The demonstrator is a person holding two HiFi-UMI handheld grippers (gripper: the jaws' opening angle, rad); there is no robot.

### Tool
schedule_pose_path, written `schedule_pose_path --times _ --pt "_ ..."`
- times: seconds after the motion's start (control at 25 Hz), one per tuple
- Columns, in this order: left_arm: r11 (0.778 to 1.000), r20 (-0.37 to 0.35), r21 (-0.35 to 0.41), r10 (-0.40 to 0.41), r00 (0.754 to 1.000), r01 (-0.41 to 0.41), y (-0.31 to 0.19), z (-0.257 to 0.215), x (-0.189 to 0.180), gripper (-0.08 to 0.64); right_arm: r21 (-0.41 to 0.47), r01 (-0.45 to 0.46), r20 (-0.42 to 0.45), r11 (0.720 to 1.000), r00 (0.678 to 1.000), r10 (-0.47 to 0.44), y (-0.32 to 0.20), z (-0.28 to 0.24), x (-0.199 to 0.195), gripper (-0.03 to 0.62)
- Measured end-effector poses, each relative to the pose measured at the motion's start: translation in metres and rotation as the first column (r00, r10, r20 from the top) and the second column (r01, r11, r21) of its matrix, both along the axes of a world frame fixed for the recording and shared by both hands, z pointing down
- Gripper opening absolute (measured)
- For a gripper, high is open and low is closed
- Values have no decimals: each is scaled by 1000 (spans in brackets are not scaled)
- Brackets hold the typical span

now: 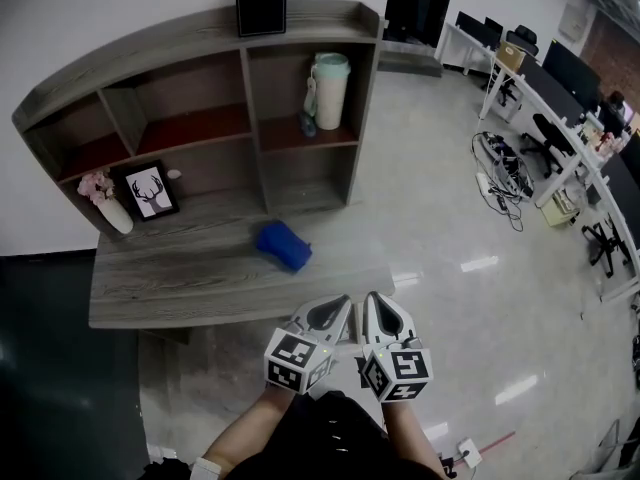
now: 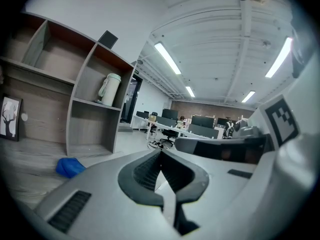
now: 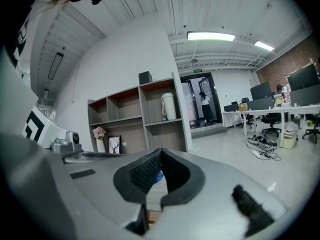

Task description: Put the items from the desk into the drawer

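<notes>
Both grippers are hanging out side by side at the near edge of the scene, off the tabletop (image 1: 180, 286) and not touching anything. The left gripper (image 1: 343, 306) has its fingers (image 2: 146, 173) pressed together at the tips with nothing in between. It's the same for the right gripper (image 1: 372, 303): its fingers (image 3: 142, 174) are closed all the way and it's holding nothing.

The blue item (image 1: 283, 245) is lying on the tabletop toward the right end, just in front of the lowest right cubby of the shelf unit (image 1: 300, 23) and well apart from both grippers. It also shows up low on the left in the left gripper view (image 2: 70, 167).

Other stuff: a framed deer picture (image 1: 152, 190) and a vase (image 1: 108, 208) of pink flowers sit together at the far left. A white jug (image 1: 329, 90) stands in the upper right cubby, and a black box (image 1: 261, 4) is on top of the shelf unit.
</notes>
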State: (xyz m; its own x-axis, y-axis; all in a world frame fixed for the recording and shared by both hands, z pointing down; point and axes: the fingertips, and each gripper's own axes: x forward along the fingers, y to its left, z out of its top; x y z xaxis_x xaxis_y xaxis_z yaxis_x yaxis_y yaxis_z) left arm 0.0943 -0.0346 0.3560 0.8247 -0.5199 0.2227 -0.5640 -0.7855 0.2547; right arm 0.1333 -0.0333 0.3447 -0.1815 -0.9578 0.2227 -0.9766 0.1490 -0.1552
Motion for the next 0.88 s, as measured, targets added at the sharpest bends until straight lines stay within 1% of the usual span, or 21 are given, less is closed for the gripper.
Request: schedule_pose_path --times 0.16,0.4,0.6,0.88 --pt "1000 -4 -16 -16 1000 16 -3 3 -6 11 -10 1 1 1000 1000 -1 1 3 -4 12" --pt "1000 -3 -9 -17 1000 17 -5 3 -10 11 -42 11 16 999 1000 -11 0 14 -10 12" --pt "1000 0 -13 -24 1000 24 -6 5 -15 11 -37 29 25 999 999 -28 -3 12 -16 12" --pt "998 -2 -36 -46 999 46 -12 11 -27 11 -77 33 13 996 999 -33 -5 26 -22 12"
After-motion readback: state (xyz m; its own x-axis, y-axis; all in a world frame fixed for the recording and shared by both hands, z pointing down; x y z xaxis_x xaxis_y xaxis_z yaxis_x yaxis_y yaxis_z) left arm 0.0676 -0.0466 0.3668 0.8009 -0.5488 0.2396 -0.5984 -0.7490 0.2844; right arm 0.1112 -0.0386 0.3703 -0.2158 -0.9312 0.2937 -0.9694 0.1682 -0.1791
